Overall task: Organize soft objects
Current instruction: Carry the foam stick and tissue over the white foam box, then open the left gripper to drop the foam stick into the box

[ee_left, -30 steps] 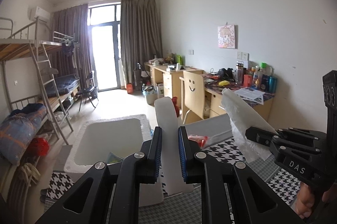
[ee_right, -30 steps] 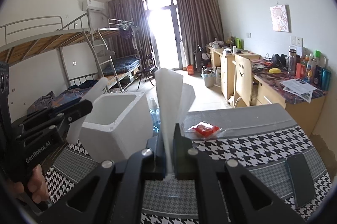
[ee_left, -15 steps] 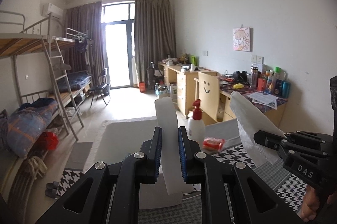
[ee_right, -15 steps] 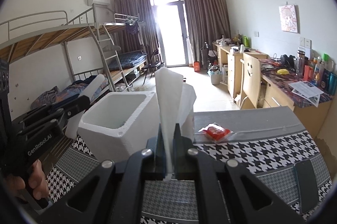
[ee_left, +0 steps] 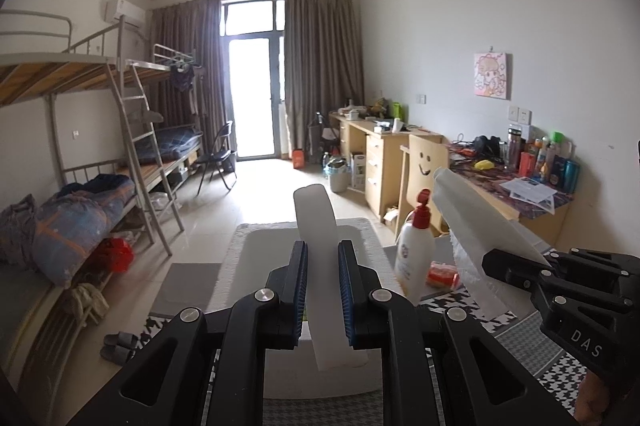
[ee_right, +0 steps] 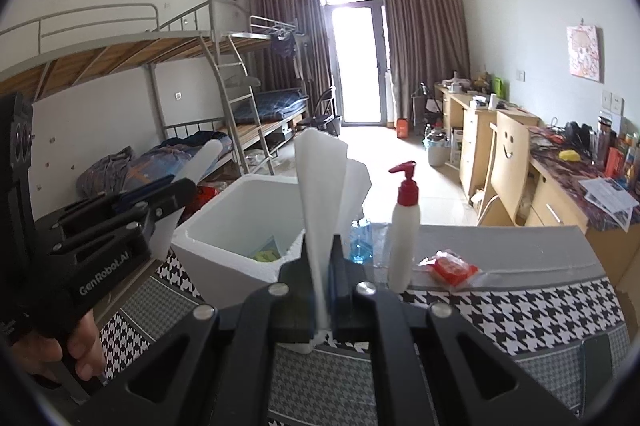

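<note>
Inside, the white foam box holds a yellow-green packet.

The lower end of the white foam strip runs down behind the black left gripper in the left wrist view, and it hides the middle of the white foam box beyond. In the right wrist view the thin white folded sheet covers part of the box's right wall; a yellow-green item inside the box is too small to identify. A blue-capped clear bottle shows only partly behind the white pump bottle with red top. The bottles on the far right desk are too small to read. A hand is cut off at the left edge.
</note>
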